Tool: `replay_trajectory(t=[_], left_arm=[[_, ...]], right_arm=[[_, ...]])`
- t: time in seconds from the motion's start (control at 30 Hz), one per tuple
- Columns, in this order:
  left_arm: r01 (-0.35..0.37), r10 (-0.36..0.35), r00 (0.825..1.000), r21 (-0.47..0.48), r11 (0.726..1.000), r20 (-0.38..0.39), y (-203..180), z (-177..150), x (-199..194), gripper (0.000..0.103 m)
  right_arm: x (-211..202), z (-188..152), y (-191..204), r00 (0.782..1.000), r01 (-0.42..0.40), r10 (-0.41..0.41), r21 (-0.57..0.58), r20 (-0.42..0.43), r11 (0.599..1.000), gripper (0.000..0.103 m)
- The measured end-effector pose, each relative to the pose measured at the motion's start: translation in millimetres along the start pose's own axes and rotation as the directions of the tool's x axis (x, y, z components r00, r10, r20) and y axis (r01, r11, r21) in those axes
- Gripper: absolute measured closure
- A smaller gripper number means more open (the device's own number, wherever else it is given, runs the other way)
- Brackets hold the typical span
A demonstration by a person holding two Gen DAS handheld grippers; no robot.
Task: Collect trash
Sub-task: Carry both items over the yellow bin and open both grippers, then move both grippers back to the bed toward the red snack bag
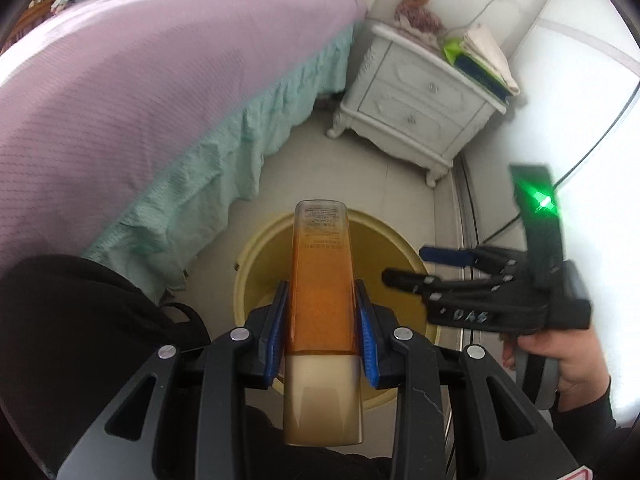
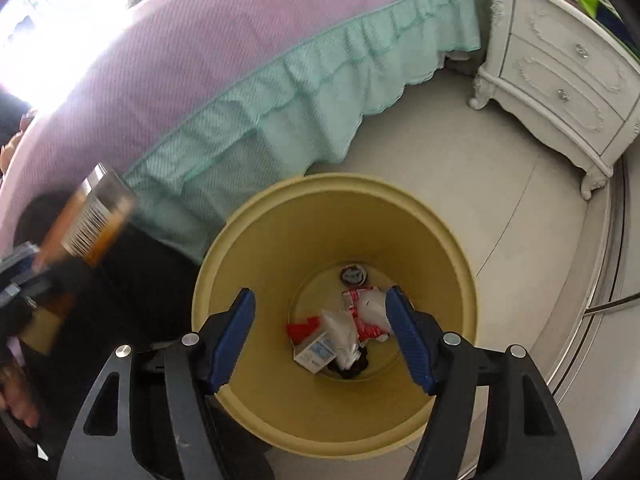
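The left tool (image 1: 322,336) is clamping an orange tube (image 1: 323,280) between its blue pads (image 1: 367,340), which are pressing on the tube's lower body just above the pale cap (the cap end is pointing back toward the camera). The tube is hanging over the yellow bin (image 1: 256,264), its crimped end reaching past the bin's far rim in the left wrist view.

The right tool (image 2: 320,336) is standing wide open with nothing between its fingers — it is hovering directly above the bin's mouth (image 2: 332,200). At the bottom of the bin, crumpled wrappers (image 2: 364,312) in red and white are lying beside a small white box (image 2: 314,350) and a darker scrap near the far wall.

In the right wrist view the tube (image 2: 94,220) is showing blurred at the left edge, barcode facing out, beside the bin rather than inside it.

The bin is sitting on the pale floor (image 2: 500,200), just beside the bed (image 1: 140,80) with its purple cover and teal frill; a white nightstand (image 1: 416,108) is standing well apart, against the wall.
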State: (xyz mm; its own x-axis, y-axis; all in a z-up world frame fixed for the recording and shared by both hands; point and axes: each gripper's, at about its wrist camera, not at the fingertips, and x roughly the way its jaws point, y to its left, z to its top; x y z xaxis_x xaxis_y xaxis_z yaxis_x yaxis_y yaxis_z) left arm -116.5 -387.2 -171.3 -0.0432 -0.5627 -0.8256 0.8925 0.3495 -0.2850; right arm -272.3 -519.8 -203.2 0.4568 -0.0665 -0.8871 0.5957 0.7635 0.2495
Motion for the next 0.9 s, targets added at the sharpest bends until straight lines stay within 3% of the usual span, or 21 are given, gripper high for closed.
replay_trajectory(t=[0.43, 0.47, 0.53, 0.73, 0.9], left_arm=[[0.065, -0.055, 0.993, 0.095, 0.993, -0.108, -44, 0, 49, 0.071], [0.084, -0.071, 0.991, 0.110, 0.990, -0.113, -50, 1, 53, 0.067], [0.103, -0.089, 0.990, 0.124, 0.987, -0.110, -58, 4, 58, 0.019], [0.097, -0.087, 0.993, 0.119, 0.988, -0.085, -59, 10, 59, 0.016], [0.034, -0.031, 0.998, 0.069, 0.997, -0.046, -35, 12, 40, 0.016]], right_arm=[[-27, -5, -40, 0.997, 0.035, -0.040, 0.089, 0.066, 0.995, 0.037], [-29, -6, -43, 0.996, 0.038, -0.045, 0.097, 0.074, 0.995, 0.037], [-33, -6, -49, 0.995, 0.046, -0.056, 0.113, 0.085, 0.992, 0.037], [-37, -7, -52, 0.994, 0.047, -0.059, 0.124, 0.092, 0.991, 0.037], [-36, -6, -40, 0.996, 0.016, -0.024, 0.094, 0.087, 0.995, 0.037]])
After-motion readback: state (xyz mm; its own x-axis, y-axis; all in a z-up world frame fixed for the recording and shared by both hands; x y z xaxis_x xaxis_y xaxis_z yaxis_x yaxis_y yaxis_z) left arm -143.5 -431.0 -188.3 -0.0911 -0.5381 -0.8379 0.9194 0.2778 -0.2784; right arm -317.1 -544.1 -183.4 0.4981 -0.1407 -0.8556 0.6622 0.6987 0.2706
